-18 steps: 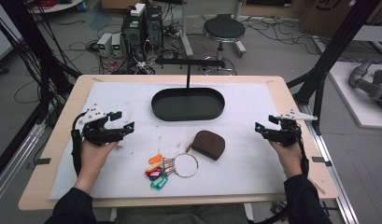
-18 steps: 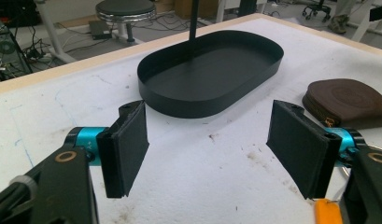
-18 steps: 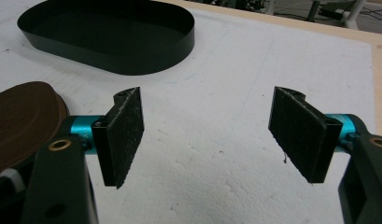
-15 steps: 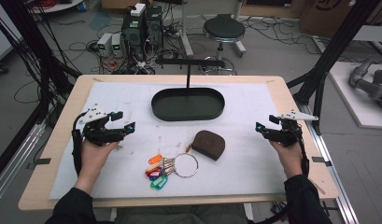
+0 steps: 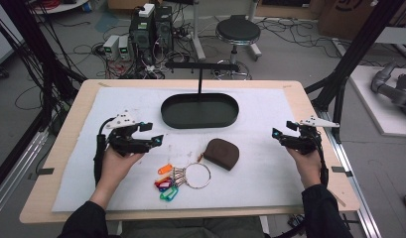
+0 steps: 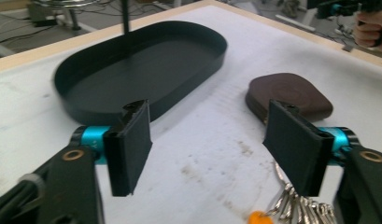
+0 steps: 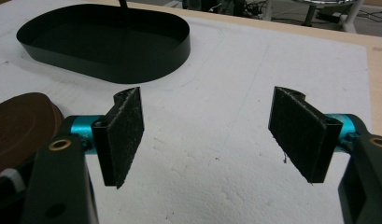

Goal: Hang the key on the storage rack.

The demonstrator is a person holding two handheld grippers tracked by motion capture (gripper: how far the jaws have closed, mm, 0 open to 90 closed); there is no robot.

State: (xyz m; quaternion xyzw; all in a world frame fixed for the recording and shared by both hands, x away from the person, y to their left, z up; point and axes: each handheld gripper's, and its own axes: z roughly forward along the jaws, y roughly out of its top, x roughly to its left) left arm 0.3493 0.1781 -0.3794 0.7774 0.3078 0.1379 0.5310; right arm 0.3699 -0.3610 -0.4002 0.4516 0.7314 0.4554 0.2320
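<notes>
A brown pouch lies on the white mat near the middle, and it also shows as the pouch and the pouch in the two gripper views. A key ring with coloured tags lies in front of it. Behind them stands a black oval tray with an upright post. My left gripper hovers at the left of the mat, open, its jaws empty and pointed at the pouch and tray. My right gripper hovers at the right, open and empty.
The white mat covers most of the wooden table. Behind the table stand a stool, computer boxes and loose cables on the floor. Black frame posts rise at both sides.
</notes>
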